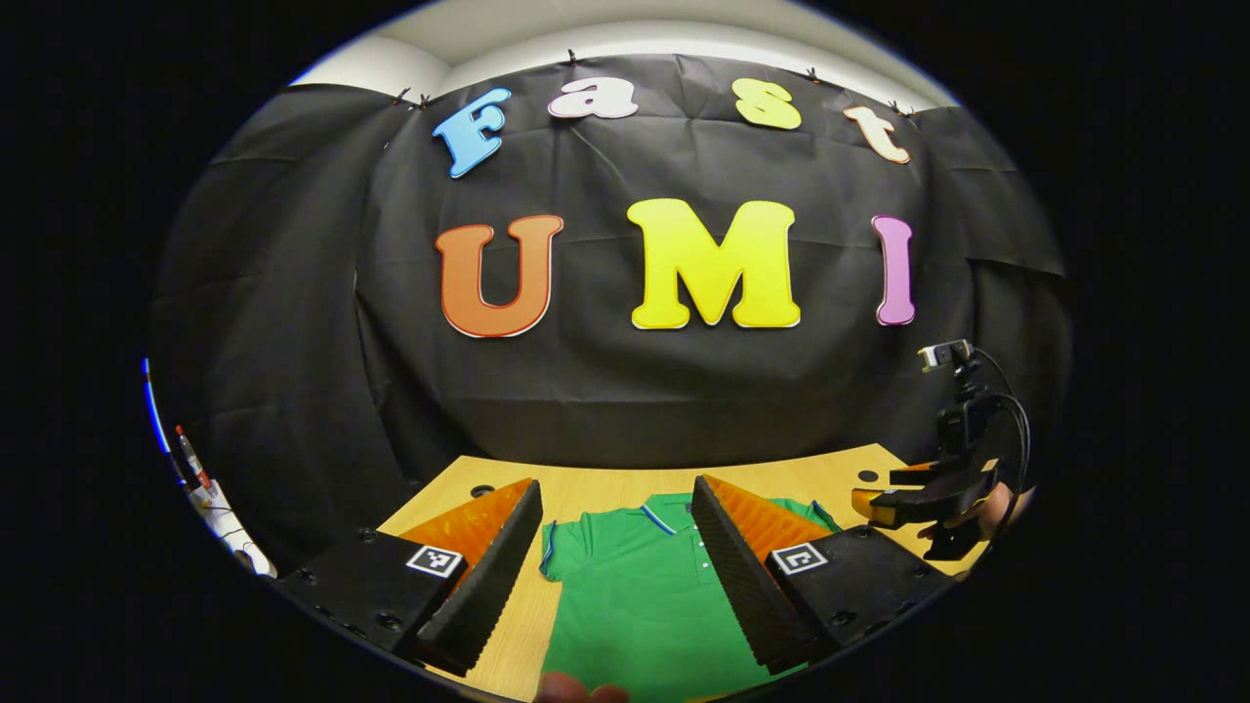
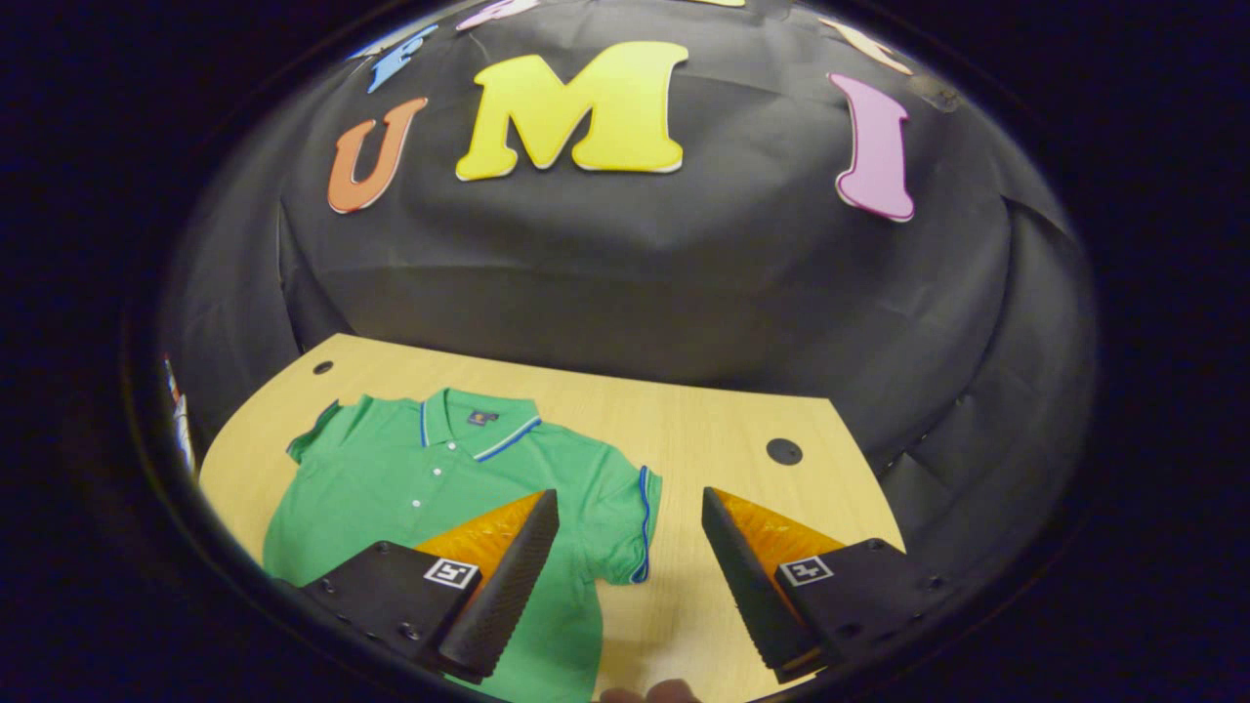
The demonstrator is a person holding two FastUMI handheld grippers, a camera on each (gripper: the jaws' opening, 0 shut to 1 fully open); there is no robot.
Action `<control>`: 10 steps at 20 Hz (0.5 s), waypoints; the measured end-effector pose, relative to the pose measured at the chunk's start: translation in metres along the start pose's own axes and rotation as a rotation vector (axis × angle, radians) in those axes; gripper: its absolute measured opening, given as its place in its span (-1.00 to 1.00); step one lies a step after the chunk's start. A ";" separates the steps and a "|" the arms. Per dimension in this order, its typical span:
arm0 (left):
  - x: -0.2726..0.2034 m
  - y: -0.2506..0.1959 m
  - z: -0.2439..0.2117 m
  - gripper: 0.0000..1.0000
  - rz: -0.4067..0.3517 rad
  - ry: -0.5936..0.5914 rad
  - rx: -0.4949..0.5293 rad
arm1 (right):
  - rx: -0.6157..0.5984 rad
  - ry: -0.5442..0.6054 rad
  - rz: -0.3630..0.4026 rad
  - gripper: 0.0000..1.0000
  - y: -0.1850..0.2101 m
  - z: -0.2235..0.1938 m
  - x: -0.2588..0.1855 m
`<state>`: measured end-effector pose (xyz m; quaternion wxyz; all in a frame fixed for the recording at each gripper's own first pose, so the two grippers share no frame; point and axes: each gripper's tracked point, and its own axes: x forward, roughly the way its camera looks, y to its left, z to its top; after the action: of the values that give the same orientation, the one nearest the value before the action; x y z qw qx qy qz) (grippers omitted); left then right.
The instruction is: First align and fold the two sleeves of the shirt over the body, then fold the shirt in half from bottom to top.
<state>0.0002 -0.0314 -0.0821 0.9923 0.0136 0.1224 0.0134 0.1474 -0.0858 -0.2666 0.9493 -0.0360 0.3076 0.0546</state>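
A green shirt [image 2: 420,488] lies flat on the pale wood counter [image 2: 703,430], collar toward the black cloth wall. The left gripper view looks down its middle, with the blue-striped collar [image 1: 659,517] between the fingers. The right gripper view shows more: both short sleeves spread out, and the sleeve [image 2: 630,527] with a blue edge between its fingers.

The left claw [image 1: 615,576] is released, wide apart above the shirt. The right claw [image 2: 630,586] is released too, holding nothing. It also shows far off in the left gripper view, by the counter's right edge.

Bare wood with a round hole [image 2: 784,451] lies right of the shirt. The fingers look ridged and wedge-shaped.
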 end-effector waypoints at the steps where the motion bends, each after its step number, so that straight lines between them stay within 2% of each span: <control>1: 0.002 0.003 -0.005 0.97 0.011 0.012 -0.002 | -0.002 0.019 -0.001 0.86 -0.001 -0.005 0.012; 6: 0.007 0.009 -0.031 0.98 0.047 0.081 -0.014 | -0.025 0.090 0.000 0.91 -0.005 -0.030 0.068; 9: 0.011 0.008 -0.042 0.97 0.052 0.114 -0.029 | 0.014 0.119 -0.004 0.92 -0.014 -0.034 0.094; 10: 0.011 0.007 -0.045 0.99 0.053 0.121 -0.031 | 0.038 0.127 -0.009 0.86 -0.018 -0.034 0.101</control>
<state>-0.0005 -0.0231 -0.1279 0.9825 0.0006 0.1816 0.0422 0.2111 -0.0988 -0.3530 0.9285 -0.0226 0.3681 0.0422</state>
